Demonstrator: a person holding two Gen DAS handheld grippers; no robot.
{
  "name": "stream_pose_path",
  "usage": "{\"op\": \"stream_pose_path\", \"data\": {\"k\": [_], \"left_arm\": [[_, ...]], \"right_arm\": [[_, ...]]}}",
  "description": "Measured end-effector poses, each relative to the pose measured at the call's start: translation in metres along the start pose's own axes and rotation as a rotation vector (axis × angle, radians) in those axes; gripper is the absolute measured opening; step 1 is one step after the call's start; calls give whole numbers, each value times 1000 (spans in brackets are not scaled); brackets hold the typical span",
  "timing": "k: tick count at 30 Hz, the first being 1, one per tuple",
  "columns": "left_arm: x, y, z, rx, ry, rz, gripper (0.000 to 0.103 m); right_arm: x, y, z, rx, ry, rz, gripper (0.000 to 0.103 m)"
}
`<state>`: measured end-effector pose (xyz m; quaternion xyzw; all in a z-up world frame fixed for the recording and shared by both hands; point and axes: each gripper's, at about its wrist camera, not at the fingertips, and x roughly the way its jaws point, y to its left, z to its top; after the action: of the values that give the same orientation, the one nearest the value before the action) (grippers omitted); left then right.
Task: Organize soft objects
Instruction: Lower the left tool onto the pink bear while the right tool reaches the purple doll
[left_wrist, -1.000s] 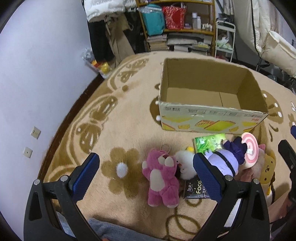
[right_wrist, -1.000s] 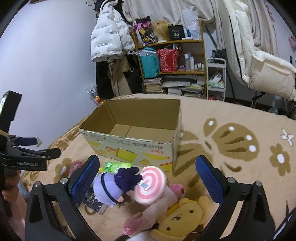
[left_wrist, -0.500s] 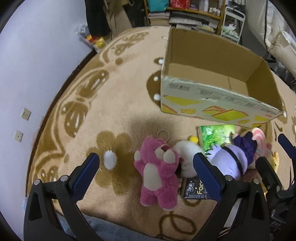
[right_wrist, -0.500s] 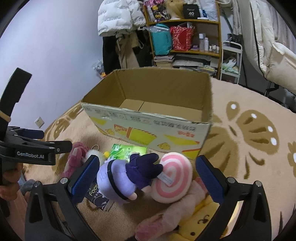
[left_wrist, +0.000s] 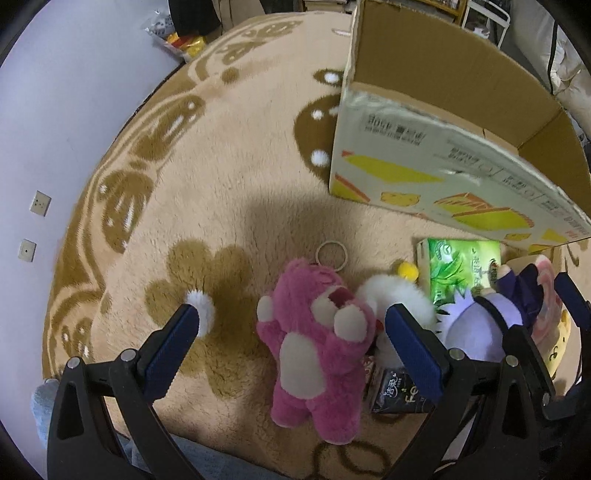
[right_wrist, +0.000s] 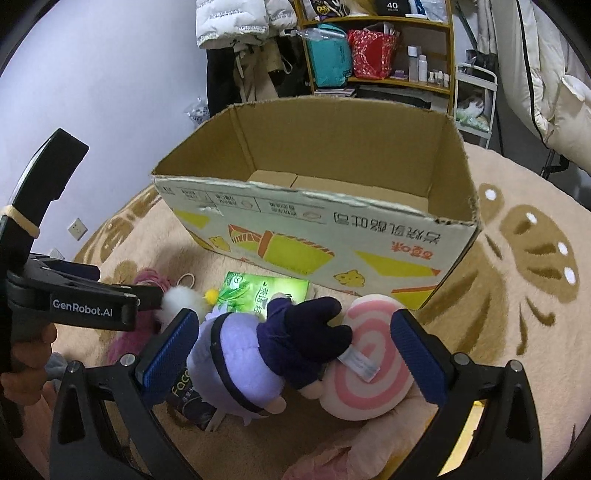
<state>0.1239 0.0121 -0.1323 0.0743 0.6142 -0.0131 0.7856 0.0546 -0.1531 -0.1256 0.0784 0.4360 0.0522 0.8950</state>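
The soft toys lay in a huddle on the beige patterned rug, just in front of the printed wall of an open cardboard box. In the left wrist view a pink plush bear lay on its back at about six o'clock, a metal ring on the rug at its head. Touching its right side was a white fluffy toy with a yellow pompom, and past that, toward three o'clock, a purple plush doll lying on its side against a pink swirl lollipop plush. A green packet lay flat between the doll and the box, and a dark packet was partly tucked under the toys. A yellow plush showed only at the three o'clock edge, too little to make out.

The left gripper was spread wide, its blue pads standing either side of the pink bear and gripping nothing. The right gripper was likewise wide open, one pad beside the purple doll and the other beside the lollipop, closed on neither. In the right wrist view the left gripper's black body sat at nine o'clock, a person's hand around its handle.

Behind the box, at twelve o'clock, stood a cluttered shelf and hanging jackets.
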Motion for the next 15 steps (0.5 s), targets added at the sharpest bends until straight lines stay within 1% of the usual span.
{"op": "stream_pose_path", "data": {"k": [3,5,11,13,15], "left_arm": [[6,0,-1,6,23,6,100],[12,0,-2,8,44,6,100],[21,1,2,-20,54,-43,99],[22,0,2,-21,55,-60,90],[21,-1,1,-18,53,-90,85]], "right_arm": [[4,0,-2,3,13,16,103],[7,3,-4,-8,19,8,103],[14,8,-4,-21,29,-3,103],[15,7,-5,-16,33,-1,103],[17,7,-5,-13,37,-2,103]]}}
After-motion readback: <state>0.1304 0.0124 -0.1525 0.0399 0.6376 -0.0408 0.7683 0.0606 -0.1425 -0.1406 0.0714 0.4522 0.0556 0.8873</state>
